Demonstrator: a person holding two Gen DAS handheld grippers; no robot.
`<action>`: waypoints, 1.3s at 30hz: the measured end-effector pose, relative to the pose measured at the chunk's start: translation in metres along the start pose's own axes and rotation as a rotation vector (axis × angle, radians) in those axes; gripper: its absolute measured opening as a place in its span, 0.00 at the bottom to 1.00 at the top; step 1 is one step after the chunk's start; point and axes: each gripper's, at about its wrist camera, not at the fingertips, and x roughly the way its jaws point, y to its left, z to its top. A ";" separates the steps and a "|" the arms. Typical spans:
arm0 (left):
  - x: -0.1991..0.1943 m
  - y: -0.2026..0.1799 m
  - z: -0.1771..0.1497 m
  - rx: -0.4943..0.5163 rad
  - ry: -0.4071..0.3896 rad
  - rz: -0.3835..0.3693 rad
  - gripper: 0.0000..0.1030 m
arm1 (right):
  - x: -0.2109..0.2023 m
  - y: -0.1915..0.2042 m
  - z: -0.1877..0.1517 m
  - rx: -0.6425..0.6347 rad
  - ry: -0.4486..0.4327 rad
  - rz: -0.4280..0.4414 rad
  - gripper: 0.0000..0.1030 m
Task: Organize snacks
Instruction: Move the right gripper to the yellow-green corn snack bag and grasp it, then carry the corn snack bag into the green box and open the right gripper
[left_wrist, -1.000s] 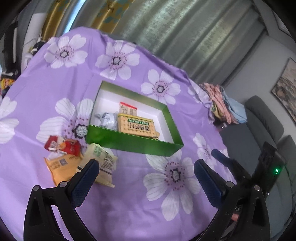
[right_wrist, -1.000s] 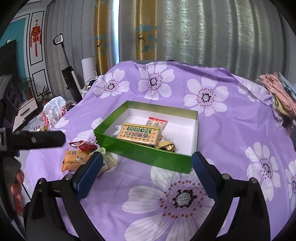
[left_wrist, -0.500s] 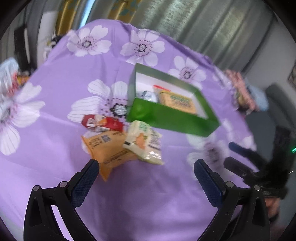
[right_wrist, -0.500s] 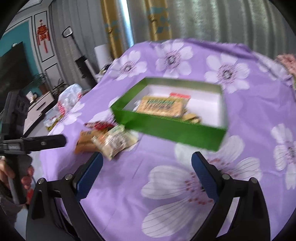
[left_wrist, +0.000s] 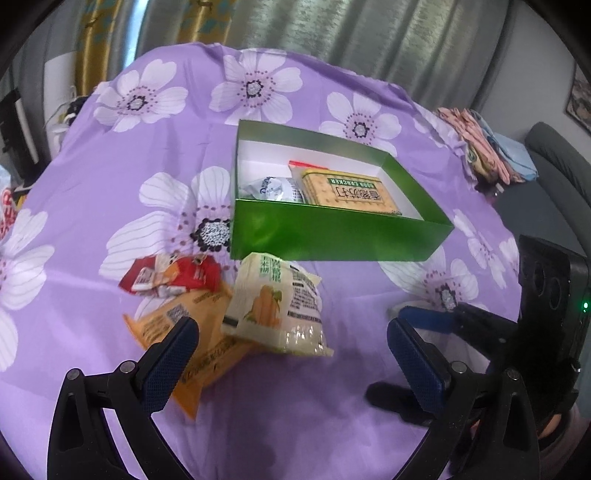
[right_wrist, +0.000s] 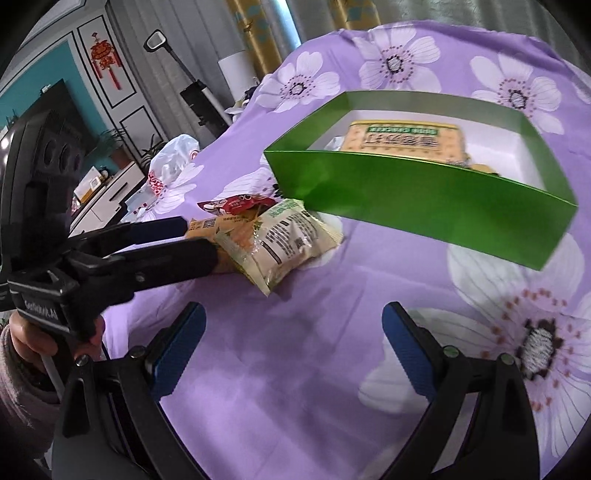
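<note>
Three loose snack packets, a cream packet (left_wrist: 275, 306), an orange packet (left_wrist: 192, 343) and a red packet (left_wrist: 173, 277), lie overlapping on the purple floral tabletop (left_wrist: 110, 192), just beside the green box (left_wrist: 332, 232) holding a cracker pack (left_wrist: 347, 192). Left gripper (left_wrist: 291, 354) hovers above them, fingers apart, empty. Right gripper (right_wrist: 291, 343) likewise spread, empty.

Green box (left_wrist: 332, 236), purple white-flowered cloth (left_wrist: 110, 155), blue-padded tongs (left_wrist: 291, 354)

Low and close over the worktop (left_wrist: 110, 177), looking forward; both views share the green box (left_wrist: 332, 236) (right_wrist: 424, 199) and cream packet (left_wrist: 277, 310) (right_wrist: 284, 236).
</note>
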 end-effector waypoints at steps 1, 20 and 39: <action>0.004 0.000 0.003 0.006 0.004 0.002 0.99 | 0.003 0.000 0.002 0.001 0.001 0.007 0.93; 0.044 0.011 0.016 0.012 0.156 -0.043 0.43 | 0.053 0.003 0.027 0.000 0.078 0.104 0.50; 0.021 0.001 0.010 -0.030 0.083 -0.155 0.30 | 0.025 0.015 0.025 -0.125 0.042 -0.007 0.14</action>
